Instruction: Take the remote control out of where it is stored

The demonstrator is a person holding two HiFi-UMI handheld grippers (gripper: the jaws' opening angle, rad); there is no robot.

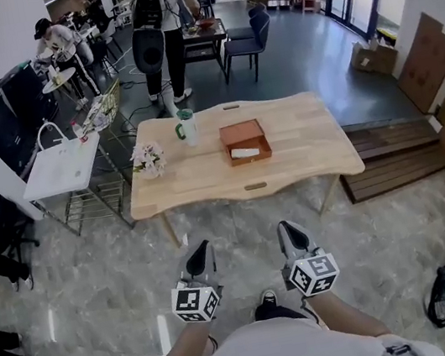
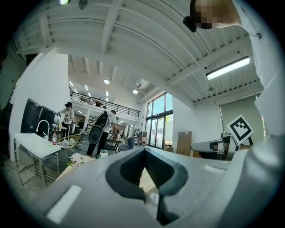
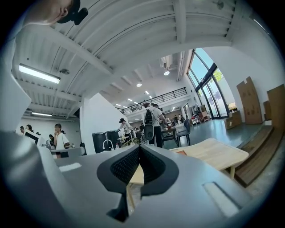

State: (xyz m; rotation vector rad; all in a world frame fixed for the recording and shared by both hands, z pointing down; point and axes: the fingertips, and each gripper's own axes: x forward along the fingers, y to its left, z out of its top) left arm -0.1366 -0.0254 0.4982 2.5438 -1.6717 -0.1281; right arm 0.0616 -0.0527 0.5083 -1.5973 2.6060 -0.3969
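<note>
Wooden table (image 1: 303,150) w/ brown box (image 1: 244,137), white remote (image 1: 244,153) inside; L gripper (image 1: 200,248) & R gripper (image 1: 288,228) both closed, empty, well apart from table.

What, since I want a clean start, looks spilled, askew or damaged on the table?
Nothing stands out: the bottle stands upright, the flowers sit left of it, the remote lies inside the orange box.

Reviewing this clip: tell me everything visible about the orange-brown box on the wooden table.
The box is a shallow, open-topped rectangular tray, orange-brown; its material cannot be told. It lies flat near the middle of the wooden table, right of a lidded cup. A pale flat oblong, probably the remote control, lies inside at its near end. Nothing else touches it.
</note>
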